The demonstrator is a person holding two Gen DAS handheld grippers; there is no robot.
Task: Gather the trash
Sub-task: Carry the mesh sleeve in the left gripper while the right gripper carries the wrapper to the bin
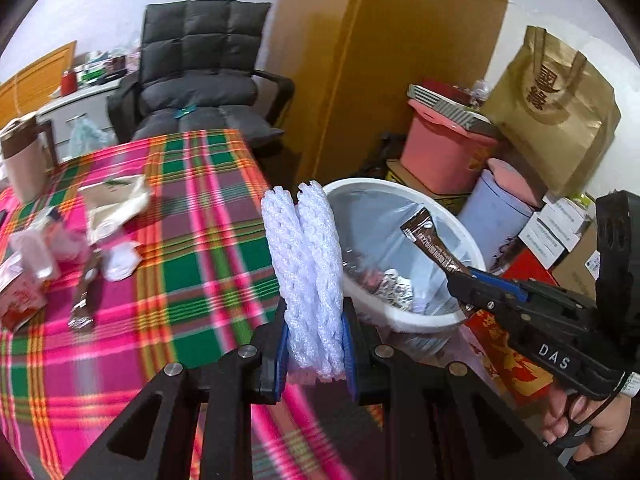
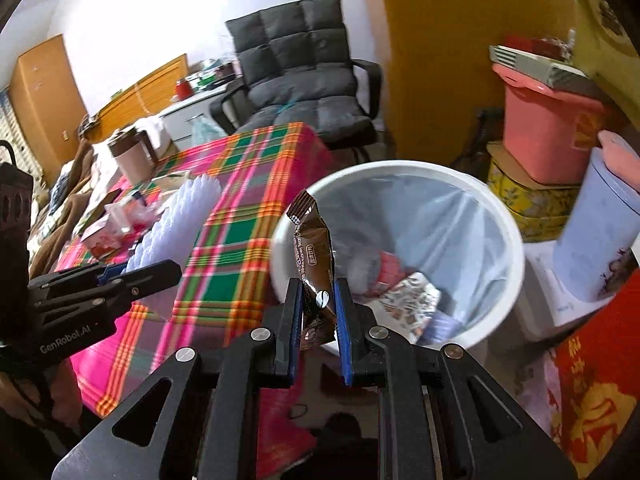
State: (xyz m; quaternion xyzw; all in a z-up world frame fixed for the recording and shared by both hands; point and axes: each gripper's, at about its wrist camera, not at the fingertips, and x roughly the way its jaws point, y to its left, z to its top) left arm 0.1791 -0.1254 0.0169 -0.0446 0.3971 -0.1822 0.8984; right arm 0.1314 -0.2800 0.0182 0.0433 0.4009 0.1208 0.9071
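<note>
My left gripper (image 1: 316, 320) is shut on a white foam net sleeve (image 1: 304, 264), held upright over the table's right edge beside the white trash bin (image 1: 472, 240). My right gripper (image 2: 318, 300) is shut on a brown snack wrapper (image 2: 314, 248), held above the near rim of the bin (image 2: 516, 240). The bin has a clear liner and some wrappers at the bottom. The right gripper also shows in the left wrist view (image 1: 460, 280) with the wrapper (image 1: 432, 240) over the bin. The left gripper shows in the right wrist view (image 2: 160, 268) with the sleeve (image 2: 176, 224).
The plaid tablecloth (image 1: 192, 248) holds more trash: a crumpled white wrapper (image 1: 116, 204), a tissue (image 1: 120, 260), a foil wrapper (image 1: 84, 300), a red carton (image 1: 20, 296) and a mug (image 1: 24, 160). A black chair (image 1: 200, 80) stands behind. Pink tub (image 1: 444, 152), boxes and a gold bag (image 1: 556, 112) crowd the right.
</note>
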